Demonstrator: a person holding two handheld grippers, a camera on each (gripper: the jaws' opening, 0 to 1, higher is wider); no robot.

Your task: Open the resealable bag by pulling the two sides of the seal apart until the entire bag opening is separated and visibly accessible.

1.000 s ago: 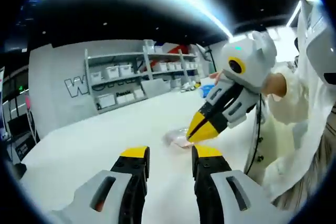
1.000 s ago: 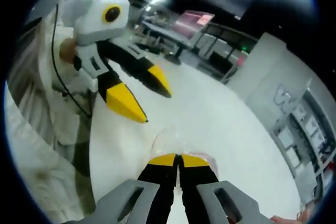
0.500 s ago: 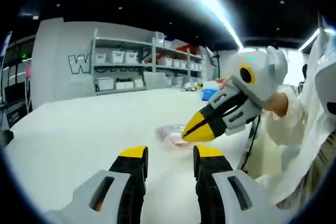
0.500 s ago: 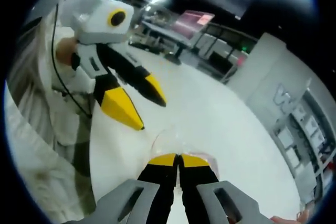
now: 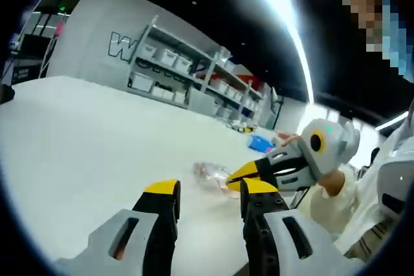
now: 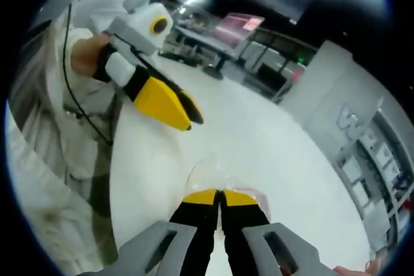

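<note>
Left gripper view: left gripper [image 5: 206, 192] jaws apart, empty. Clear bag [image 5: 212, 174] on white table [image 5: 77, 134] beyond fingertips, contents blurred; right gripper [image 5: 249, 176] touching its edge. Wall lettering cut off, "W" legible.

Right gripper view: right gripper [image 6: 220, 196] jaws closed on bag [image 6: 210, 171] edge; bag mostly hidden. Left gripper [image 6: 174, 109] hovers beyond, apart from bag.

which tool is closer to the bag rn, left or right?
Right. The right tool is shut on the edge of the resealable bag, which lies on the white table. The left tool hangs open above the bag, apart from it.
</note>
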